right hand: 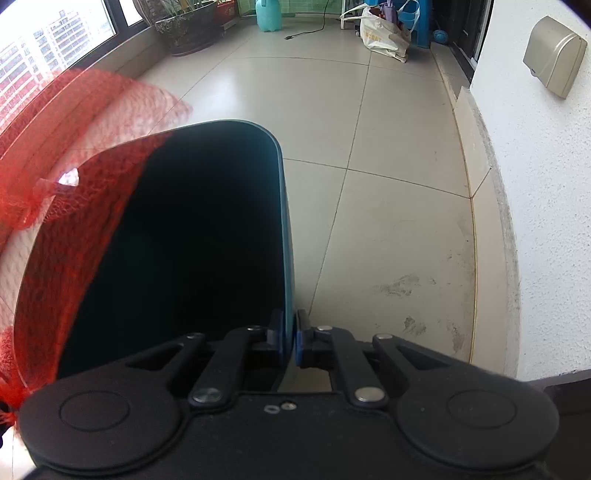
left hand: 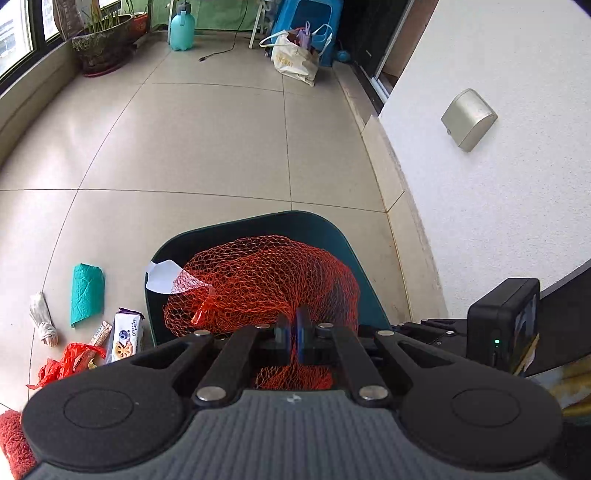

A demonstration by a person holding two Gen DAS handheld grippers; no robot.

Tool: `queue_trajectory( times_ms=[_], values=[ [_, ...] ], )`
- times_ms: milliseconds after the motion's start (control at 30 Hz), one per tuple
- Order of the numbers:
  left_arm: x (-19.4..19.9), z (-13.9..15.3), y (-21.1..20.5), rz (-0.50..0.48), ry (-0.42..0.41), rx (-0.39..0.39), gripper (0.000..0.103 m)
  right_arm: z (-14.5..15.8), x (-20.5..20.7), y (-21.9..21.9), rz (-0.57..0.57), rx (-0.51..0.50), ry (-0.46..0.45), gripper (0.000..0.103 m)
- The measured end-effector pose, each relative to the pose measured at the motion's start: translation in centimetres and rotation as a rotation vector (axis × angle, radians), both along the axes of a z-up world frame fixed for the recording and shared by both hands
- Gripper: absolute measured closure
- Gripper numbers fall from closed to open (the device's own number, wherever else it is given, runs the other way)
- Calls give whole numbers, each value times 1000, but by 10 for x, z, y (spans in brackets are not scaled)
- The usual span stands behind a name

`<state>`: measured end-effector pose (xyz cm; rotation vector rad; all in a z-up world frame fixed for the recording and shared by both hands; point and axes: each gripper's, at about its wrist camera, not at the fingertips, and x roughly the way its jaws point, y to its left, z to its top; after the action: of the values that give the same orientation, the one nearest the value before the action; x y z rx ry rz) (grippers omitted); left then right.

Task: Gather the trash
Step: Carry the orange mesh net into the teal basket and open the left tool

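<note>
My left gripper (left hand: 293, 332) is shut on a red mesh net bag (left hand: 266, 284) and holds it over the open mouth of a dark teal trash bin (left hand: 321, 229). A white label (left hand: 160, 277) hangs at the net's left side. My right gripper (right hand: 290, 334) is shut on the bin's right rim (right hand: 286, 229); the net (right hand: 74, 155) drapes blurred over the bin's left side. On the floor left of the bin lie a teal paper roll (left hand: 87, 293), a white twisted wrapper (left hand: 43, 319), a biscuit packet (left hand: 125, 336), a snack bar (left hand: 99, 334) and red plastic scraps (left hand: 64, 365).
A white wall (left hand: 498, 184) with a grey box (left hand: 468, 119) runs along the right. At the far end stand a plant pot (left hand: 101, 44), a teal spray bottle (left hand: 181, 27), a white shopping bag (left hand: 295, 59) and a blue stool (left hand: 310, 18). A red mat (left hand: 13, 443) lies at lower left.
</note>
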<state>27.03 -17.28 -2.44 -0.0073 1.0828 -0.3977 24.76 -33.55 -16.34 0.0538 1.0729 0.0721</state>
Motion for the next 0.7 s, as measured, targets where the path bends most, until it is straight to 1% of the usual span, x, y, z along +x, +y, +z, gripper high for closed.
queue_trajectory(
  times_ms=[33, 100, 167, 233, 300, 333, 467, 567, 600, 667, 700],
  values=[
    [5, -10, -3, 2, 8, 16, 100, -1, 1, -1, 1, 1, -1, 98],
    [14, -36, -9, -10, 57, 36, 100, -2, 4, -2, 5, -1, -4, 98],
    [21, -62, -14, 4, 102, 77, 100, -3, 6, -2, 7, -2, -6, 98],
    [25, -81, -22, -11, 119, 111, 100, -4, 7, -2, 7, -3, -7, 98],
    [28, -101, -29, -9, 138, 171, 100, -5, 10, -3, 7, -3, -7, 98],
    [30, -108, -32, -9, 153, 182, 100, -5, 12, -3, 6, -4, -6, 98],
    [39, -125, -39, 0, 205, 180, 100, -7, 16, -4, 7, -4, -7, 98],
    [42, -129, -43, -13, 237, 147, 98, -8, 16, -4, 6, -2, -7, 98],
    [41, -129, -40, -15, 238, 139, 94, -8, 15, -5, 5, 0, -6, 98],
    [40, -126, -38, -11, 233, 126, 80, -8, 11, -4, 4, 3, -5, 98],
    [39, -124, -37, -4, 221, 127, 64, -8, 10, -4, 4, 3, -5, 98]
  ],
)
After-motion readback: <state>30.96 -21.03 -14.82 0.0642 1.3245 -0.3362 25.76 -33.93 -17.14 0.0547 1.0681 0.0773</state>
